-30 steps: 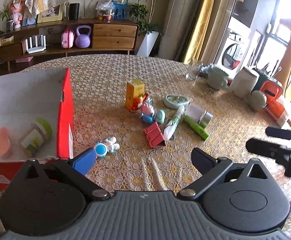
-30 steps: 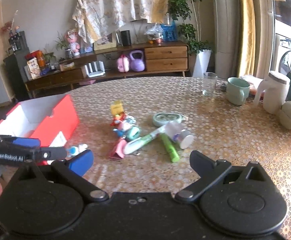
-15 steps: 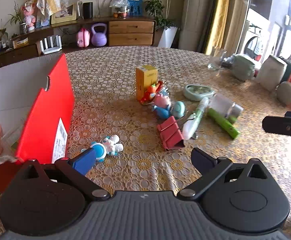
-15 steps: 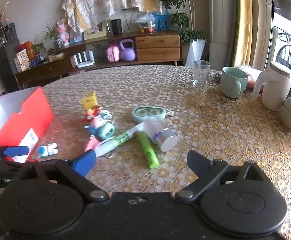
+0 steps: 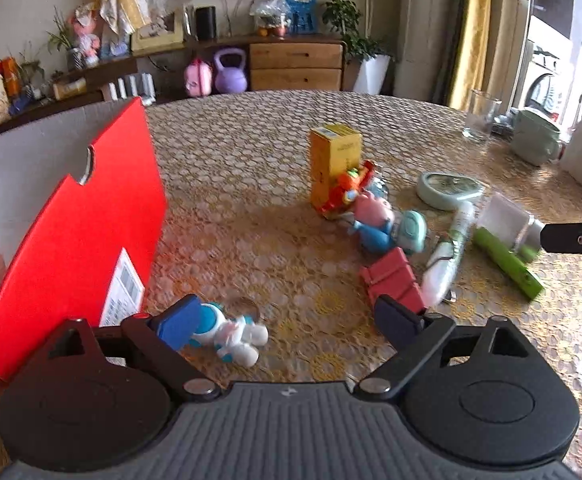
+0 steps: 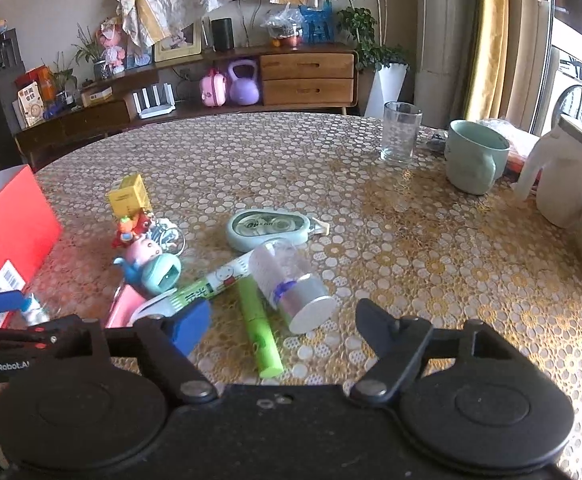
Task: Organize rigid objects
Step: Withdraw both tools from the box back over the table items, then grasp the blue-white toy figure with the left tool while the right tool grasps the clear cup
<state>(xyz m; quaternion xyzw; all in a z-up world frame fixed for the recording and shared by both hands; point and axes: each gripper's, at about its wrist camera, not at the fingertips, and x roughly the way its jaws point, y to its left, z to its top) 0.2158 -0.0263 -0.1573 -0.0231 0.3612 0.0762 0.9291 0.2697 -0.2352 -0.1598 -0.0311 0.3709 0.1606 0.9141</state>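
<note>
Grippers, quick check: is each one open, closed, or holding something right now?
Left gripper: open, holding nothing; the small blue-and-white toy figure lies on the table by its left finger.
Right gripper: open, holding nothing.

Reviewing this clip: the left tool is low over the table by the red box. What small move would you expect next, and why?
Probably a short move forward and down to bracket the small blue-and-white toy figure, then close. The left tool is open, and the figure lies on the tablecloth just off its blue finger, apart from the main pile and close beside the red box.
</note>
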